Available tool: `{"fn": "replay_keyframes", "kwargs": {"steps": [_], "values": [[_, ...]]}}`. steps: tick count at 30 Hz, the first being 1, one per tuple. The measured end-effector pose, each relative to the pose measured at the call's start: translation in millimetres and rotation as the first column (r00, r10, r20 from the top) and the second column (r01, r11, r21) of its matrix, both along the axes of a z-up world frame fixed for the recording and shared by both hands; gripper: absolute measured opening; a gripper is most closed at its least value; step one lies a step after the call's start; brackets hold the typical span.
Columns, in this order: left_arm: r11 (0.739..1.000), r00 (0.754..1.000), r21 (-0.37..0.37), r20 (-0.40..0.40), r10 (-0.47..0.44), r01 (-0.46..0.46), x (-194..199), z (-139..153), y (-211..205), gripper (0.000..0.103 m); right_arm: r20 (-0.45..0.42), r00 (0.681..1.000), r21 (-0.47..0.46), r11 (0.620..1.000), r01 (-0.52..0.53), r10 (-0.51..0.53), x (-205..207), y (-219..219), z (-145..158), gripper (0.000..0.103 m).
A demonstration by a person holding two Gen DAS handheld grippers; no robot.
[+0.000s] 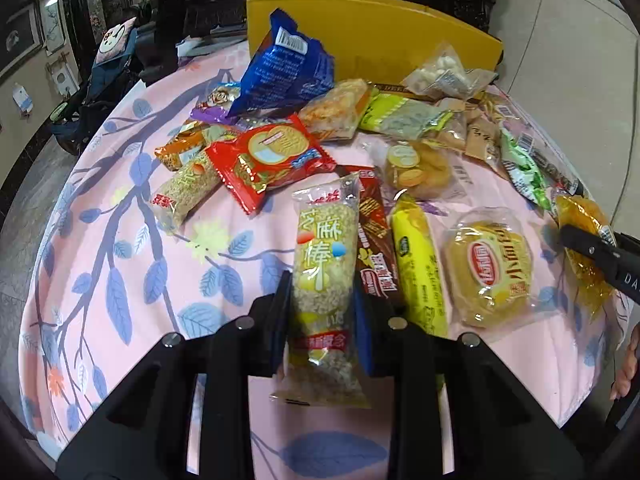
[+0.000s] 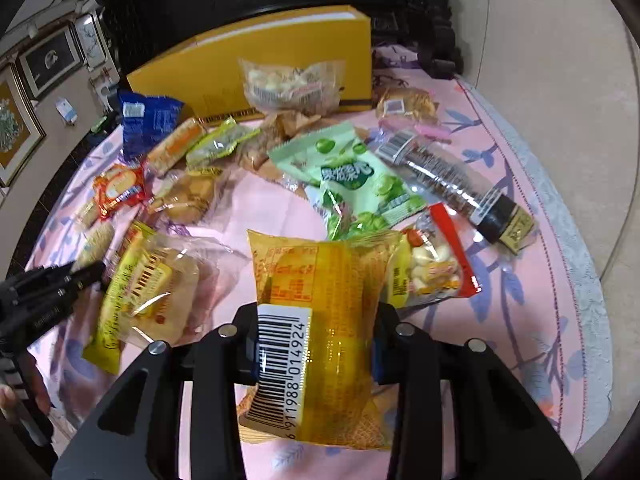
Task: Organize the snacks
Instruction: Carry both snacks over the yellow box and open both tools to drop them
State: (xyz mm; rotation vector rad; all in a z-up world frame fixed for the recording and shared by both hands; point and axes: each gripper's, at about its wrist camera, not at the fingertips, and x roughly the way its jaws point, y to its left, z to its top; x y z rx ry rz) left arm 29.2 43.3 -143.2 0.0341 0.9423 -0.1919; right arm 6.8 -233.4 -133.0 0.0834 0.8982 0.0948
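My left gripper [image 1: 322,300] pinches a sesame rice bar [image 1: 324,280] across its short axis, one pad on each long edge. The grip sits below the middle of the packet, so the longer part projects forward past the fingertips and a short tail hangs back toward the wrist. Holding it by the sides keeps the wrapper flat, and the bar appears lifted clear of the pink leaf-print tablecloth [image 1: 120,264].

My right gripper [image 2: 314,344] is closed on a yellow cake packet [image 2: 320,320], barcode face up, clamped at the two side edges. The packet bulges between the pads, which I judge means its contents are soft; clamping force should stay light.

Just ahead of the left jaws lie a brown wafer packet [image 1: 374,240], a yellow bar [image 1: 420,268] and a small round cake packet [image 1: 494,268], side by side on the cloth. Further out sits a red biscuit packet [image 1: 272,160], partly over a second rice bar [image 1: 186,192], and a blue bag [image 1: 288,68] leans against the yellow box [image 1: 380,28].

Ahead of the right jaws are a green pea packet [image 2: 356,176], a red-edged nut packet [image 2: 436,264] and a long clear tube of snacks [image 2: 452,176].

The yellow box stands at the far edge of the table, and I judge it the likely destination. Most snacks remain loose and mixed, so the sorting is at an early stage.
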Motion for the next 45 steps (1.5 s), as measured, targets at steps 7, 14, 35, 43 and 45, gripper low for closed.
{"fn": "replay_keyframes", "kwargs": {"steps": [7,14,35,43,45], "values": [[0.998,0.995,-0.053,0.099,-0.023,0.028,-31,45,-7,0.028,0.073,0.996,-0.013,0.999,-0.041,0.042,-14,13,29,0.038],[0.995,0.991,-0.086,0.130,-0.041,0.053,-17,79,-14,0.028,0.071,0.993,-0.007,0.995,-0.098,0.098,6,29,39,0.038],[0.997,0.987,-0.048,0.150,0.063,-0.057,261,163,-54,0.033,0.124,0.992,-0.024,0.999,-0.022,0.025,283,46,143,0.039],[0.994,0.973,0.000,0.204,0.111,-0.114,274,163,-42,0.101,0.093,0.995,-0.097,0.995,-0.014,0.023,296,43,143,0.069],[0.993,0.970,0.006,0.213,0.116,-0.120,258,163,-35,0.101,0.099,0.993,-0.088,0.995,-0.050,0.058,273,39,146,0.069]]}}
